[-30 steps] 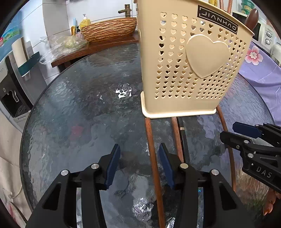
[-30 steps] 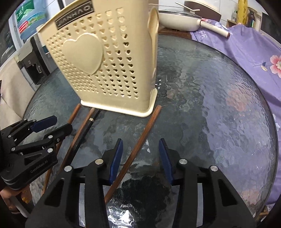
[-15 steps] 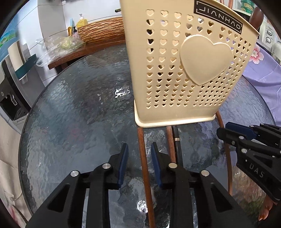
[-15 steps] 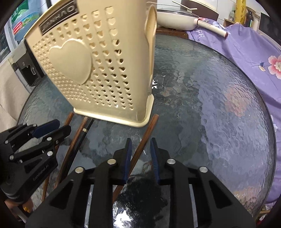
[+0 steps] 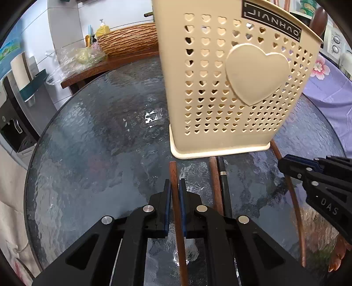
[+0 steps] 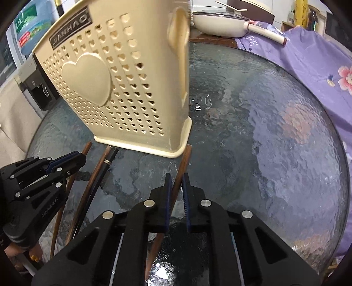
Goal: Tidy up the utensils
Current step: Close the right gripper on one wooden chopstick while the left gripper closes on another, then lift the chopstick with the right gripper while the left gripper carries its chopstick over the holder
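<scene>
A cream perforated utensil holder [image 5: 231,88] [image 6: 123,88] with a raised heart stands on the round glass table [image 5: 99,154]. Several long sticks lie in front of it. My left gripper [image 5: 175,187] is closing its jaws on the leftmost brown wooden stick [image 5: 173,171], and the pads press its sides. My right gripper [image 6: 176,179] is closing on the rightmost brown stick [image 6: 184,159], also pinched between the pads. Between them lie another brown stick [image 5: 213,176] and a black chopstick [image 5: 223,182]. Each gripper shows in the other's view, the right gripper [image 5: 283,162] and the left gripper [image 6: 81,158]. A wooden spoon [image 5: 319,19] sticks out of the holder.
A wicker basket [image 5: 127,39], a soap bottle [image 5: 102,28] and a plastic bag [image 5: 74,59] sit on a wooden counter behind the table. A purple floral cloth [image 6: 308,66] and a white pan [image 6: 222,24] lie at the right. A water dispenser [image 6: 37,88] stands at the left.
Both grippers' jaws have closed from wide apart onto their brown sticks. Both views have drawn slightly nearer to the holder.
</scene>
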Motion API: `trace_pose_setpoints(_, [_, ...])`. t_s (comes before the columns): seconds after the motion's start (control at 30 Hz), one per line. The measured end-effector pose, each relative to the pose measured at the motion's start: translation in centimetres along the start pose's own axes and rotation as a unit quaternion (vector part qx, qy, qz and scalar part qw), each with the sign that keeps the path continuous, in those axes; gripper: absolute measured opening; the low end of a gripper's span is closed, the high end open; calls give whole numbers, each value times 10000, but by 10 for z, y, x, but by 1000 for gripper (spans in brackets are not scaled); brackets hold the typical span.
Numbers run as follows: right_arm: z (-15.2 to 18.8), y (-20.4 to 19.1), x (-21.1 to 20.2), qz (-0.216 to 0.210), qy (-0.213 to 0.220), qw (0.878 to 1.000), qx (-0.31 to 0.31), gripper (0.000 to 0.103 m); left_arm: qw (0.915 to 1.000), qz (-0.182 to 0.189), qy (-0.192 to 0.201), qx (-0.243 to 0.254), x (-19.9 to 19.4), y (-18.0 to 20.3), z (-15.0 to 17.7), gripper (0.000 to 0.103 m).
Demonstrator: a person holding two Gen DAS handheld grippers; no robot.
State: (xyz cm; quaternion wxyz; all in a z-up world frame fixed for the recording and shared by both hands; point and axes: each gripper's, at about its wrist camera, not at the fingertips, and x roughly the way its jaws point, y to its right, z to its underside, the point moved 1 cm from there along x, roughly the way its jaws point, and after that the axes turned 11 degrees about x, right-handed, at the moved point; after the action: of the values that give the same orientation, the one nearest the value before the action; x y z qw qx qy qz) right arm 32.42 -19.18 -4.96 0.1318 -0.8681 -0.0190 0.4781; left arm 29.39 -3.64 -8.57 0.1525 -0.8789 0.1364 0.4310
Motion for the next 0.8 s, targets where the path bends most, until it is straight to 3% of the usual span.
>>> trace_pose_setpoints(0.3, [4, 11, -6, -330, 68, 9991, 270, 8, 9996, 97, 75, -258, -3, -11, 1, 7])
trace_pose_setpoints(0.8, [4, 28, -44, -891, 675, 9922, 557, 7, 9967, 173, 485, -623, -38, -27, 0, 7])
